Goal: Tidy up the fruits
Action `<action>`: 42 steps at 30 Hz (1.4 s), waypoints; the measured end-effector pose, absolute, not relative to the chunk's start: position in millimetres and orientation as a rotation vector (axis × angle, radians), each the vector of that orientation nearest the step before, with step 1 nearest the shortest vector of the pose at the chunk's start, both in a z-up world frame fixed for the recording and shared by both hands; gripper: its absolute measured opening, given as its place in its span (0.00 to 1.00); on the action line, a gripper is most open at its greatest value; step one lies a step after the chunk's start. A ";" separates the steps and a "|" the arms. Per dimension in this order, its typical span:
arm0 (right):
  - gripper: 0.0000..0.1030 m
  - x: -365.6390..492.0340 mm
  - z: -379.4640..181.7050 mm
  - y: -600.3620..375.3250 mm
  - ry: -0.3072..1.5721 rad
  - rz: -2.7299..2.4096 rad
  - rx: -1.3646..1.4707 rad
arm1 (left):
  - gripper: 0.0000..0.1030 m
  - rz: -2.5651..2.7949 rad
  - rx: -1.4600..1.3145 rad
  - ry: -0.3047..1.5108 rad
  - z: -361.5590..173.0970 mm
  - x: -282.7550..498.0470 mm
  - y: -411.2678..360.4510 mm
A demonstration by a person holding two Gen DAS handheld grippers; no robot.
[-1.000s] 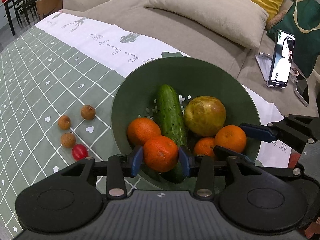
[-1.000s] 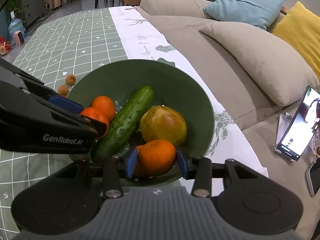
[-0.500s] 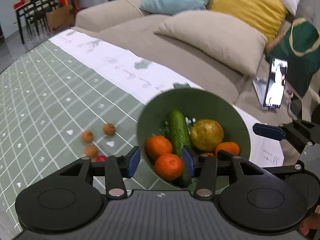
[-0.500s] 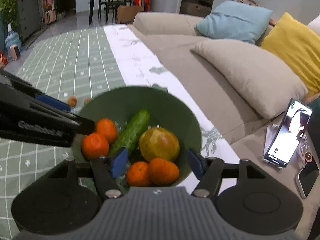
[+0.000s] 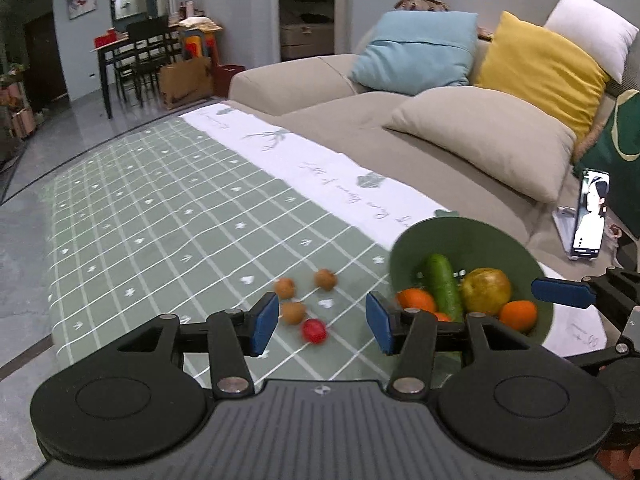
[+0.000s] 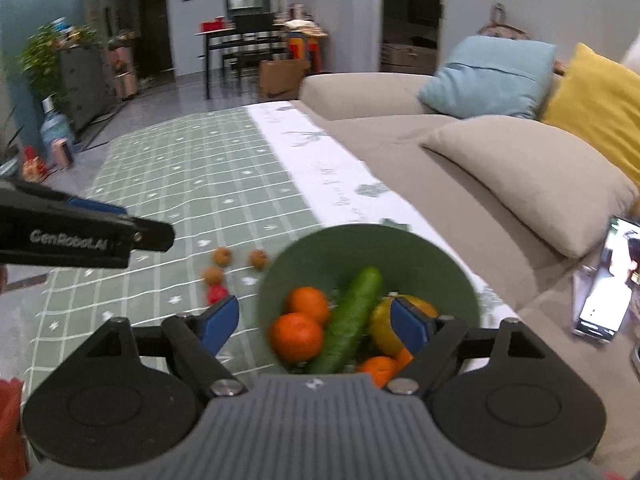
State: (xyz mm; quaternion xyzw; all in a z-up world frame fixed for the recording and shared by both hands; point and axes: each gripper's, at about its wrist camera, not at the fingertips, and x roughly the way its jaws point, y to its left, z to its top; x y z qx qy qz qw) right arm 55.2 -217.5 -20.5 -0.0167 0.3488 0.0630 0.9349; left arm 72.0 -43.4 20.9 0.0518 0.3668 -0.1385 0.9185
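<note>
A green bowl [image 5: 480, 236] [image 6: 360, 248] sits on the table and holds several oranges [image 6: 297, 336], a cucumber [image 6: 352, 320] and a yellow-green pear [image 5: 486, 290]. Three small brown fruits [image 5: 285, 287] and one red fruit [image 5: 314, 330] lie on the cloth left of the bowl. My left gripper [image 5: 322, 322] is open and empty, raised above the small fruits. My right gripper [image 6: 316, 322] is open and empty, raised over the bowl's near side. The right gripper's finger [image 5: 560, 292] shows in the left wrist view.
The table wears a green checked cloth [image 5: 180, 220] with a white border. A beige sofa [image 5: 400, 128] with cushions lies behind it. A phone [image 5: 590, 218] stands propped at the right. A dining table and chairs [image 5: 136, 52] stand far back.
Both grippers have let go of their oranges into the bowl, opened wide, and pulled up and back. The left gripper has swung left toward the small fruits.
</note>
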 end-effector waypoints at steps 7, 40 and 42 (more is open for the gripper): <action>0.75 60.2 -31.8 -187.2 0.733 0.206 -0.098 | 0.58 -0.249 0.078 0.776 5.3 71.2 -15.1; 0.31 170.9 -123.1 -85.8 0.885 0.283 -0.429 | 0.45 -0.220 -0.065 0.930 -64.6 126.2 47.7; 0.31 174.6 -127.1 -85.3 0.895 0.284 -0.430 | 0.45 -0.224 -0.067 0.933 -66.7 128.3 47.4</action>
